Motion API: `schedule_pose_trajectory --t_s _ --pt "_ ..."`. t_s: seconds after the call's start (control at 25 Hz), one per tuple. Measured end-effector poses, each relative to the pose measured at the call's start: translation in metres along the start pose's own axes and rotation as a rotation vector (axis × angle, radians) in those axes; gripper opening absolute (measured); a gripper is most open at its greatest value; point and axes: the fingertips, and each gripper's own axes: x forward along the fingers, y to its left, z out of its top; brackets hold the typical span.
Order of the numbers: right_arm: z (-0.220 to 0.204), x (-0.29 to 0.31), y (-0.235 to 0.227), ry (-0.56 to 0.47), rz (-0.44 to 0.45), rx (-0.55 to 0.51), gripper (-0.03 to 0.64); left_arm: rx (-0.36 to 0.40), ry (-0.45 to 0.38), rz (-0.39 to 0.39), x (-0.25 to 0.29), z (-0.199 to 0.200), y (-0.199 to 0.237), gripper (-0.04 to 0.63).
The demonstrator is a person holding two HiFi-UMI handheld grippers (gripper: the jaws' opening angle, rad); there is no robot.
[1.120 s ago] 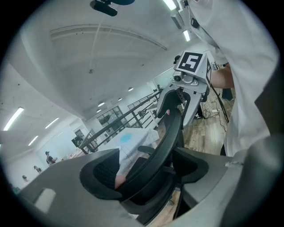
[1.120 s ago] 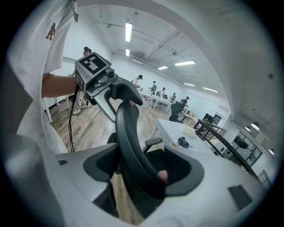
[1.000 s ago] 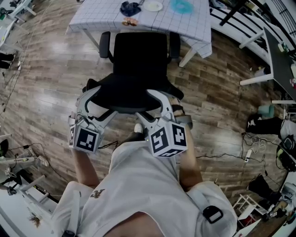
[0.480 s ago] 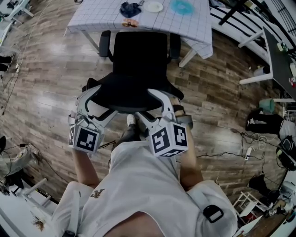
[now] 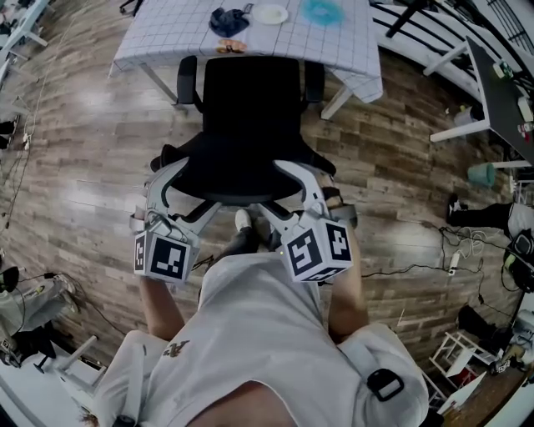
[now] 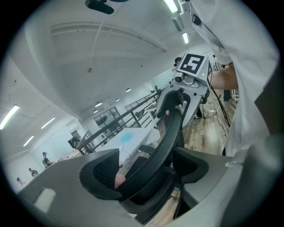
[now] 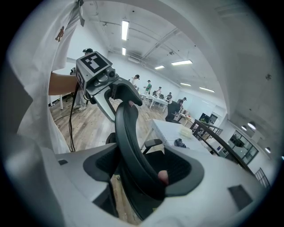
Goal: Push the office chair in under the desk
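1. Head view:
   - The black office chair [image 5: 250,104] stands on the plank floor [image 5: 92,142], facing the desk [image 5: 175,33]. Its seat front and armrests are at the desk's near edge, and most of the seat lies outside it.
   - The desk carries a checked cloth, with a dark cloth bundle [image 5: 227,18], a white plate [image 5: 271,13] and a blue plate [image 5: 324,10] on top.
   - The left gripper [image 5: 198,185] and the right gripper [image 5: 267,185] both sit on the backrest's top rim, one toward each end.
   - The person's white shirt [image 5: 259,334] fills the lower frame.
2. Left gripper view:
   - The left gripper [image 6: 151,173] has its fingers clamped on the rim of the backrest [image 6: 171,133], one pad on each side.
   - The right gripper [image 6: 174,104] holds the same rim farther along, below its marker cube [image 6: 194,64].
   - The desk [image 6: 137,139] shows beyond.
3. Right gripper view:
   - The right gripper [image 7: 142,173] has its fingers closed on the backrest rim [image 7: 126,142], with pads pressed to both faces.
   - The left gripper [image 7: 122,95] grips the far end.
   - The desk [image 7: 177,133] stands just beyond the seat.
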Motion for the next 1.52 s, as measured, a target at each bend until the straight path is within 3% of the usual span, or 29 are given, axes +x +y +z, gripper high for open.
schedule_pose_trajectory --t_s 0.72,1.52 --pt "0.009 0.038 -0.033 0.034 -0.082 0.018 0.316 0.038 -0.043 -0.02 0.02 -0.014 0.045 0.376" --pt "0.009 0.052 -0.059 0.04 -0.068 0.016 0.318 0.026 -0.045 -0.031 0.039 -0.014 0.067 0.379"
